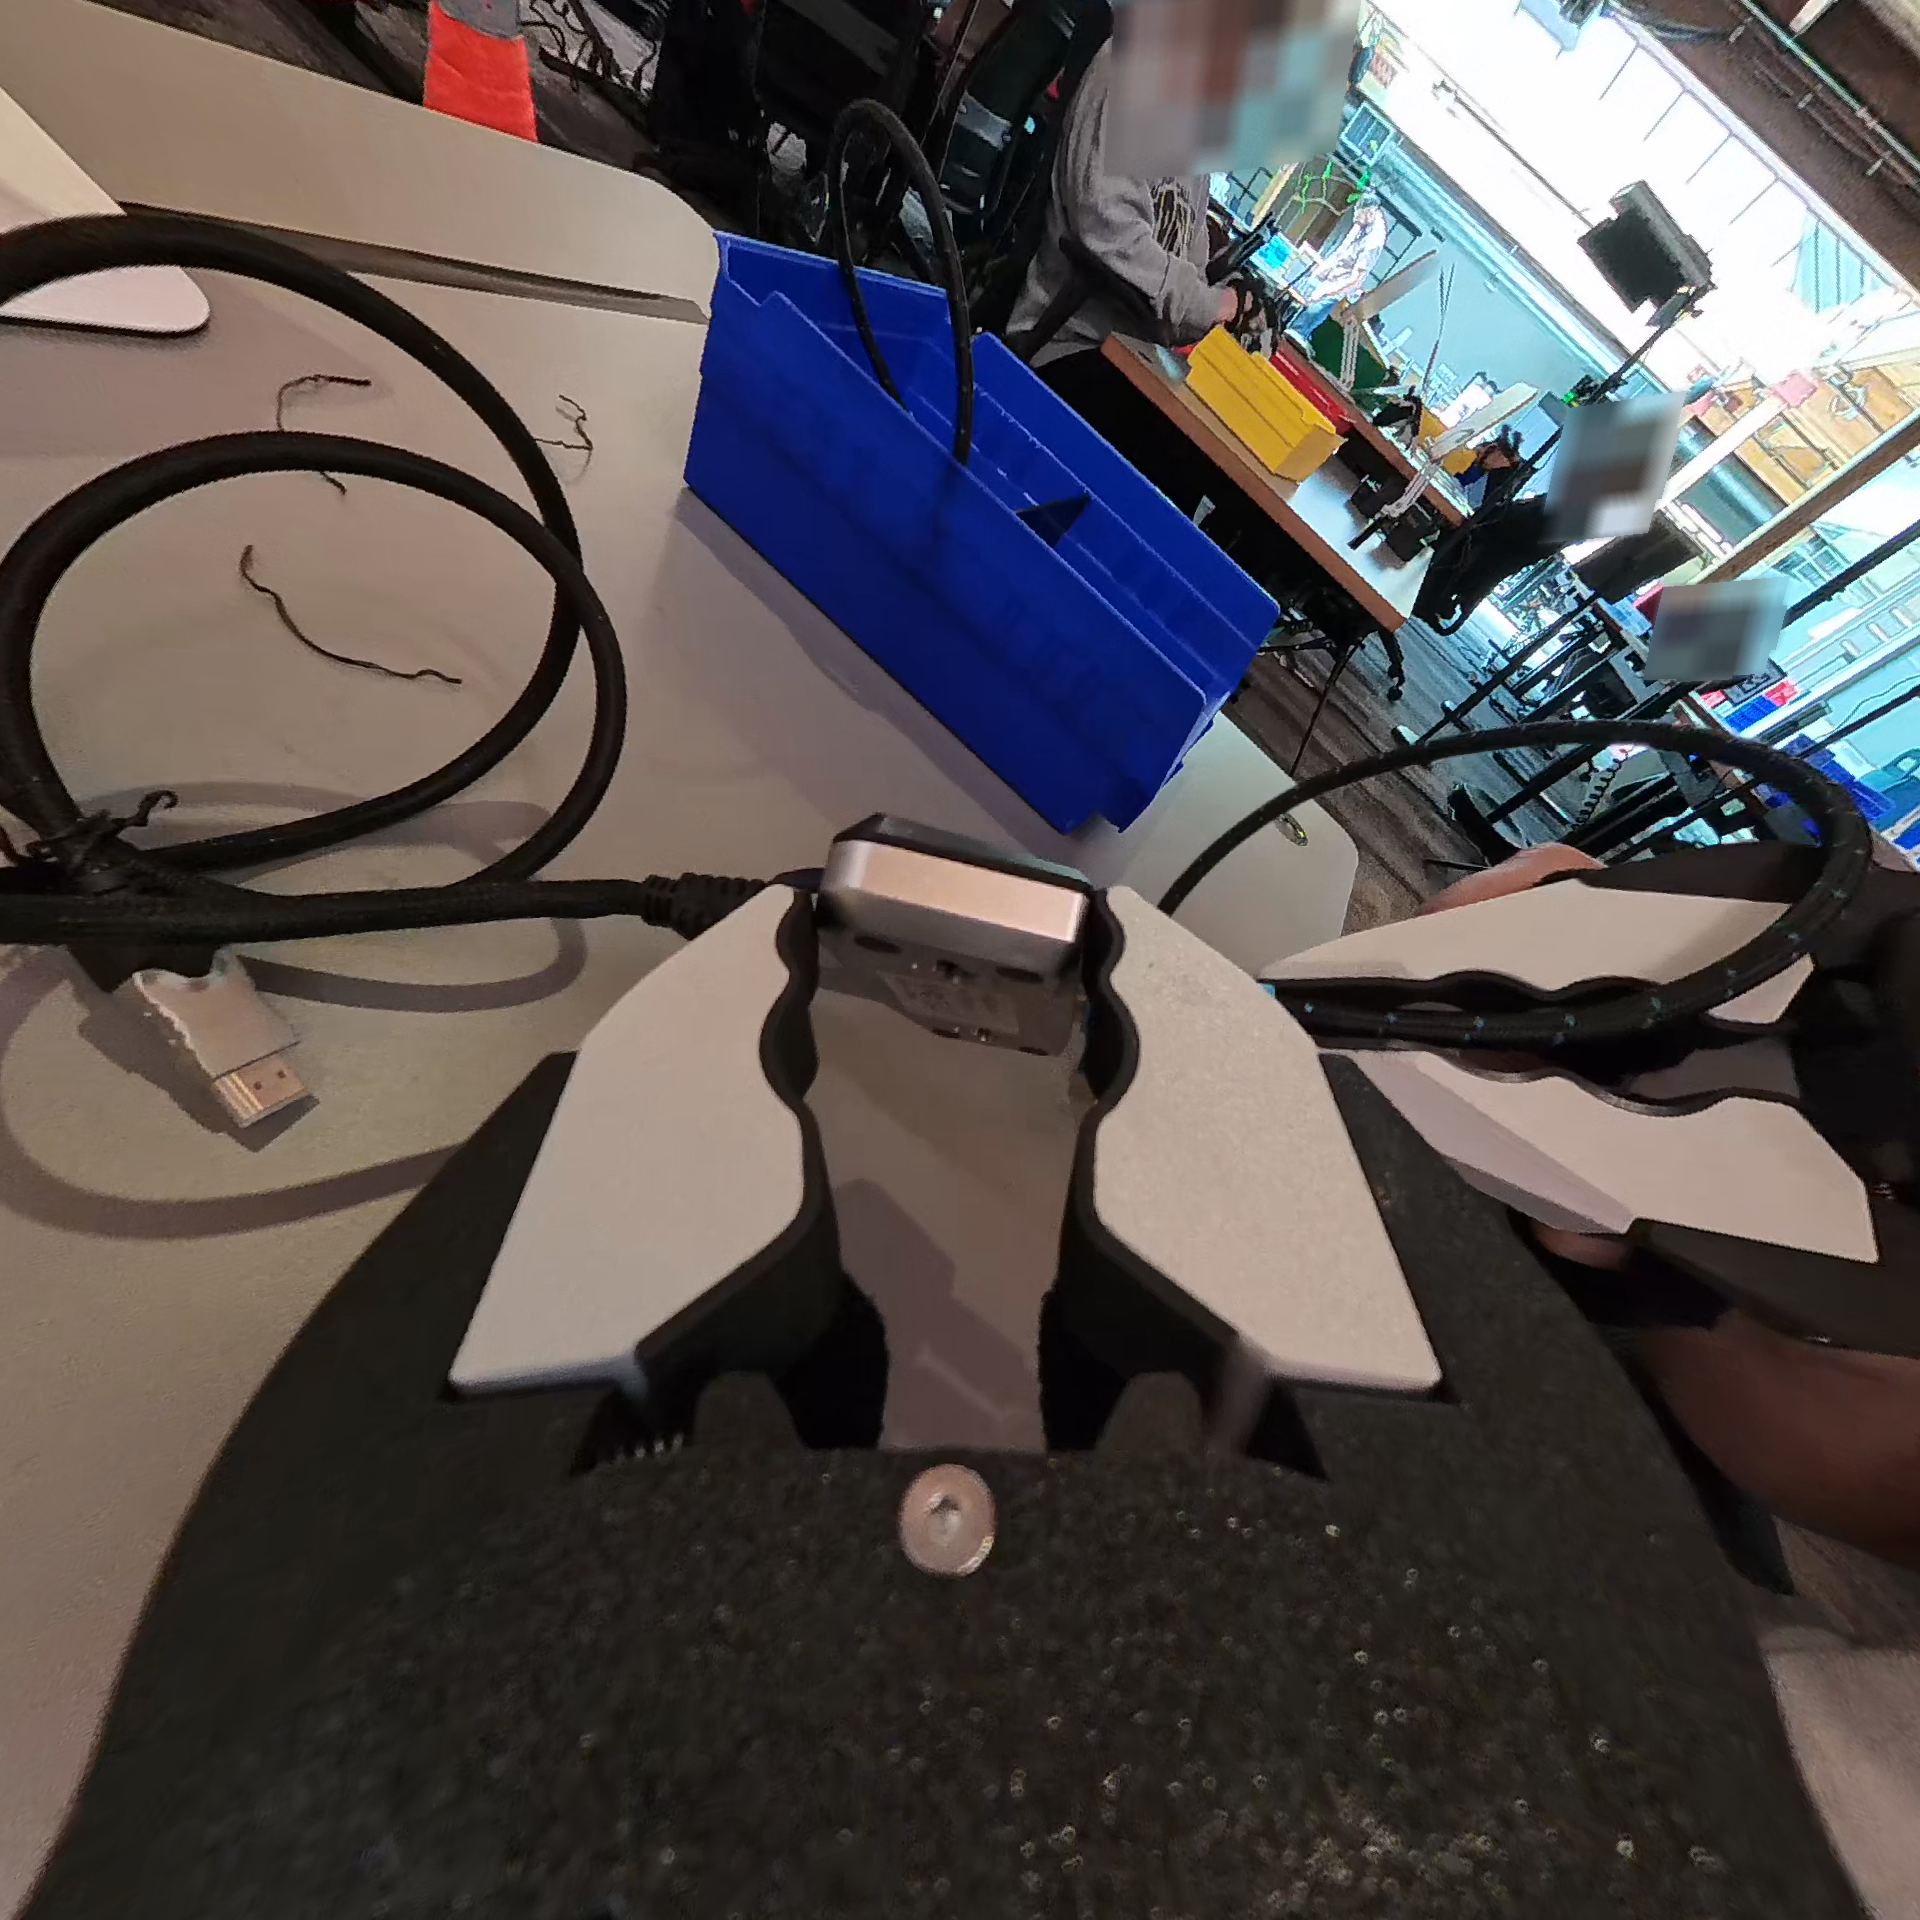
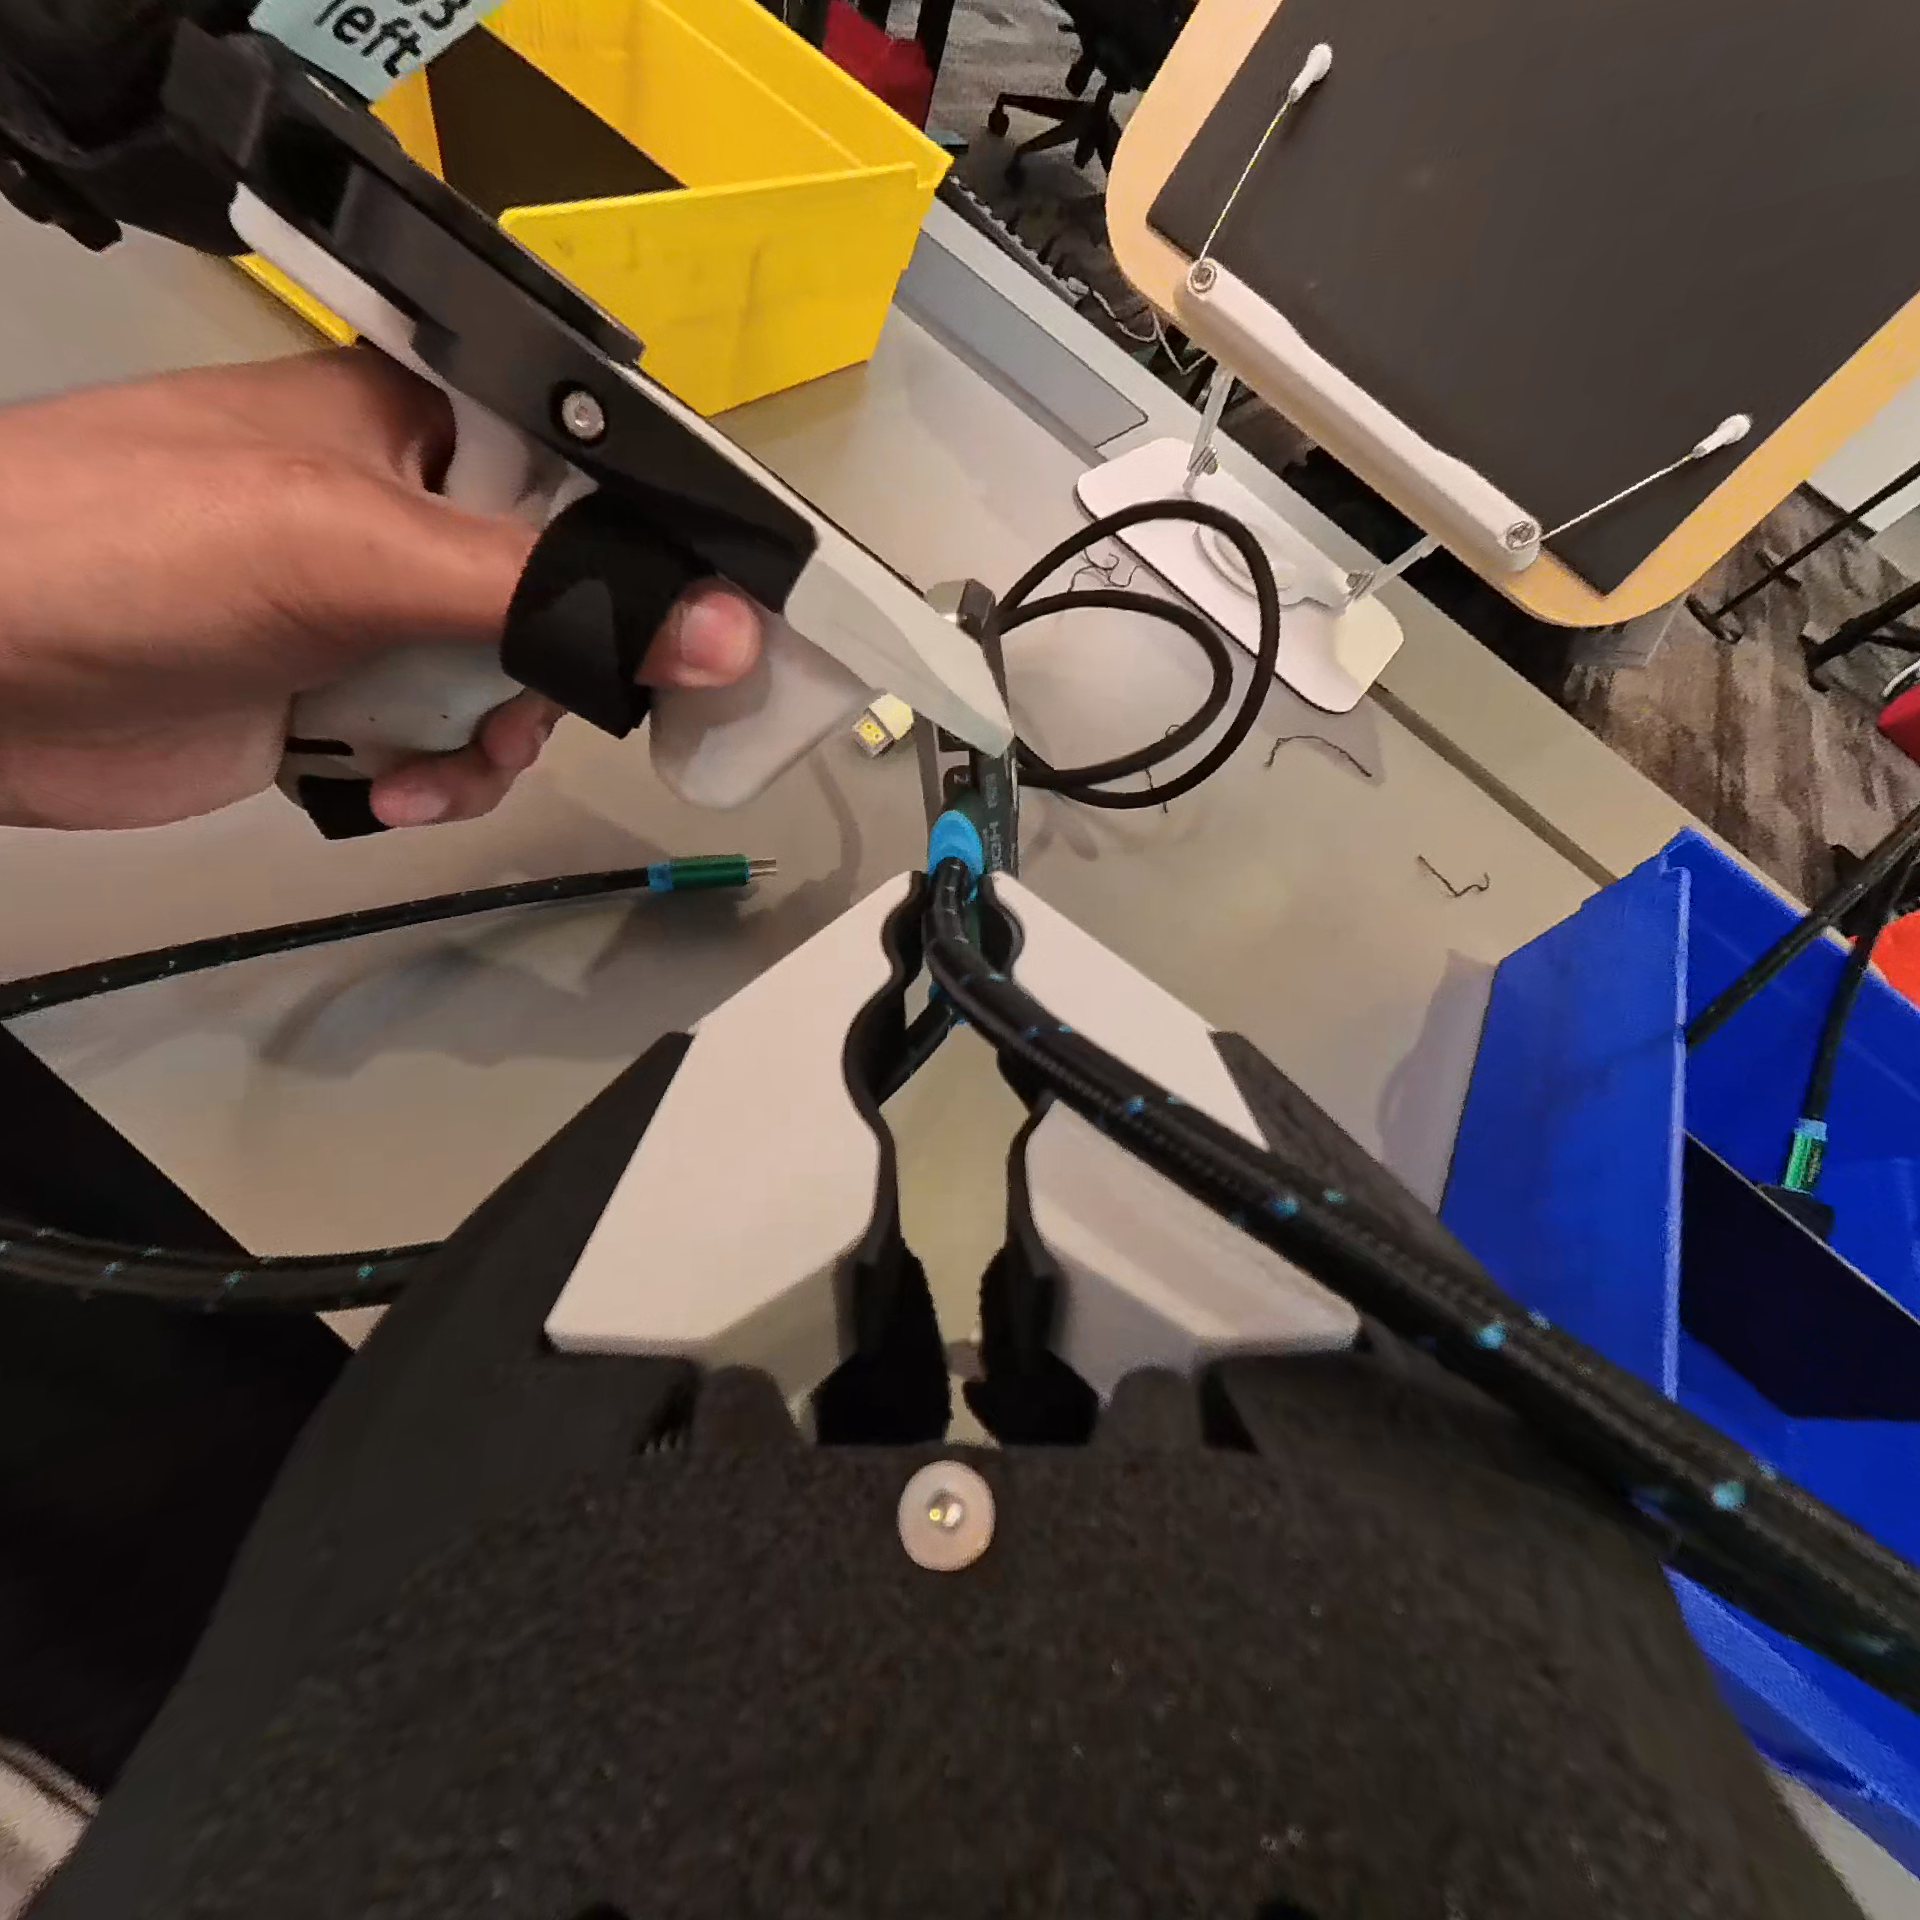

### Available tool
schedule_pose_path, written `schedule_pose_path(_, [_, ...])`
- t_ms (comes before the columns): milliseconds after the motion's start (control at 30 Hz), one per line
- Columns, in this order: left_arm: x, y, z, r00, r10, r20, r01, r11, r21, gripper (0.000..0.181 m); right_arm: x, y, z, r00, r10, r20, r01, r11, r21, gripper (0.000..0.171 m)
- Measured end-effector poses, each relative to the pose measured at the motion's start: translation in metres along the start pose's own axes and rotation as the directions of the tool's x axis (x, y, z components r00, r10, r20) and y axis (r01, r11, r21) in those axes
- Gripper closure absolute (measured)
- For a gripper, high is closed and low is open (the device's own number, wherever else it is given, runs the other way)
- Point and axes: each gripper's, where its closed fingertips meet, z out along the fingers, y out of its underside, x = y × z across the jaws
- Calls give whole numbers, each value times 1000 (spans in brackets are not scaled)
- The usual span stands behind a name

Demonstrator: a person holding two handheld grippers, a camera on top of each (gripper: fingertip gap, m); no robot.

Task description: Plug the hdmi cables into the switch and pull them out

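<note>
Table (image 1: 312, 644): pale grey top carrying everything below.
Blue bin (image 1: 966, 540): stands at the table's far edge, a thin black cord rising from it.
Yellow bin (image 2: 717, 218): sits behind the left tongs in the right wrist view.
Coiled cable (image 1: 312, 665): thick black loops left of the switch; its silver plug (image 1: 244, 1049) lies loose on the table.
Left tongs (image 1: 951, 935): closed partway on the switch (image 1: 956, 925), a small silver box held tilted above the table, a black lead leaving its left side.
Right tongs (image 2: 951, 925): nearly closed on the braided cable (image 2: 1247, 1174) just behind its blue-collared plug (image 2: 961, 831), which points at the switch.
Spare plug (image 2: 707, 873): green and blue, flat on the table, apart from both tongs.
</note>
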Motion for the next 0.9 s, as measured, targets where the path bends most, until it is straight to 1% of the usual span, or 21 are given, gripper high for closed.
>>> schedule_pose_path(233, [1, 0, 0, 1000, 8, -4, -8, 1000, 11, 132, 1, 3, 1, 999, -22, 35, 22, 1000, -1, 163])
schedule_pose_path(467, [-3, -1, -1, 1000, 25, 19, -25, 1000, 19, 132, 0, 6, 7, 997, -74, -3, 74, 997, 19, 164])
schedule_pose_path(533, [-4, -1, -2, 999, 47, 26, -48, 999, 16, 132, 0, 6, 9, 994, -103, -23, 104, 994, 37, 164])
schedule_pose_path(667, [-7, 0, -1, 994, 90, 57, -90, 996, 4, 132, 1, 9, 13, 995, -99, -18, 99, 994, 49, 164])
schedule_pose_path(767, [-5, -3, -5, 990, 134, 33, -134, 991, 8, 132, 0, 5, 13, 994, -107, -11, 108, 989, 99, 164])
schedule_pose_path(833, [-2, -9, -12, 985, 174, -25, -173, 985, 16, 132, -5, -4, 9, 994, -111, 20, 106, 979, 172, 163])
schedule_pose_path(867, [-1, -14, -17, 983, 177, -56, -175, 984, 42, 132, -8, -9, 6, 995, -72, 66, 58, 979, 193, 161])
schedule_pose_path(900, [-3, -20, -22, 983, 162, -86, -156, 985, 74, 132, -14, -14, 1, 989, -30, 145, 1, 981, 195, 158])
